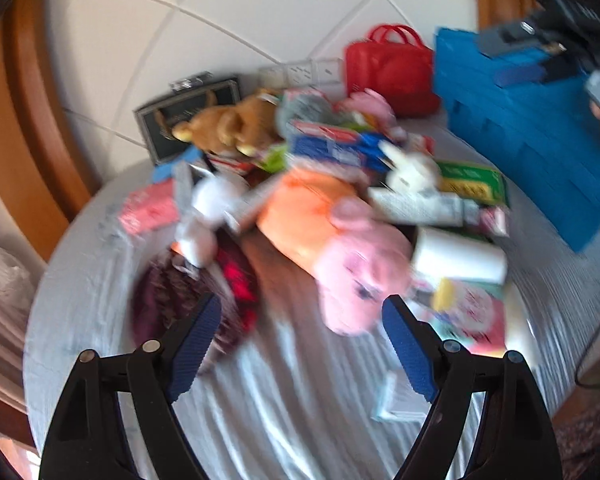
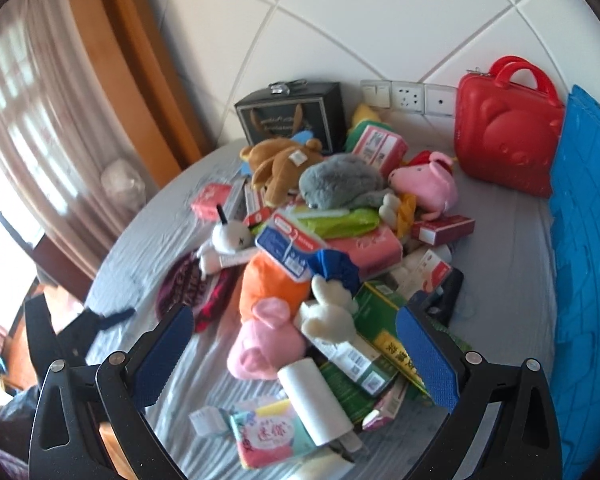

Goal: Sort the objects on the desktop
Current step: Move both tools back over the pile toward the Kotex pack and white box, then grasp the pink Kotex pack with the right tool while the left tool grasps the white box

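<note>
Left gripper (image 1: 302,346): jaws released, empty, above grey-sheeted bench (image 1: 284,400). Pink pig plush (image 2: 266,340) lying mid-pile, touching white roll (image 2: 314,402). Right gripper (image 2: 294,362): jaws released, empty. Red case (image 2: 504,130) upright against wall.

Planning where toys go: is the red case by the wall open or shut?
Shut. The red case stands upright against the wall, its two shells closed together and handle up; nothing of its inside shows.

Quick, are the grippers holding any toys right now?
Left gripper: open, holding nothing.
Right gripper: open, holding nothing.
</note>
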Demonstrator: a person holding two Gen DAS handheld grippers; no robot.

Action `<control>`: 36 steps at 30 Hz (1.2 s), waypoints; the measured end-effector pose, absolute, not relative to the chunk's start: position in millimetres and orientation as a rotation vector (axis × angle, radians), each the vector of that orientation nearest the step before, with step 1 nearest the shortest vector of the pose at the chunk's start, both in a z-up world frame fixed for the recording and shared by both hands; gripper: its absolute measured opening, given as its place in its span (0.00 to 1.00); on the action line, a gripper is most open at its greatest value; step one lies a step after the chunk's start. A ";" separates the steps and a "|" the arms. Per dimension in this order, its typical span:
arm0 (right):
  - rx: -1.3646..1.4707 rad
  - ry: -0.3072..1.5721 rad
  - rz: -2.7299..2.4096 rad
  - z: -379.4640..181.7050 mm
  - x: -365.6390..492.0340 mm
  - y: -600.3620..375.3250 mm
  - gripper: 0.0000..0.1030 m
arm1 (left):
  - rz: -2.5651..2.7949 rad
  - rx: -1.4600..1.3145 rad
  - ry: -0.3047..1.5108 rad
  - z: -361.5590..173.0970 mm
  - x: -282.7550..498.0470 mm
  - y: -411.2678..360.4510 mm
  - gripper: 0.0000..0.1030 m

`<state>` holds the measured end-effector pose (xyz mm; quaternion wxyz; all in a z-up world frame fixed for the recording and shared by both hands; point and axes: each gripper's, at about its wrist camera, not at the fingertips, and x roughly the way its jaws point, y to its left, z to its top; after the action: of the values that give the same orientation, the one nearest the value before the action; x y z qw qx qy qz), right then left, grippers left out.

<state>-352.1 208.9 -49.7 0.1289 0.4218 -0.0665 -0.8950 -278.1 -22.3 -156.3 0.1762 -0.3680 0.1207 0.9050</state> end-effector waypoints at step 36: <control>2.057 -0.988 -2.345 -249.6 -341.2 143.2 0.70 | 2.070 -1.115 0.462 -254.8 -260.4 4.6 0.47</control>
<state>-341.2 143.2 -249.6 -0.0651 0.6273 -0.3013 -0.7152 -260.4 4.6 -254.8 0.3644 -0.4334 0.1796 0.8045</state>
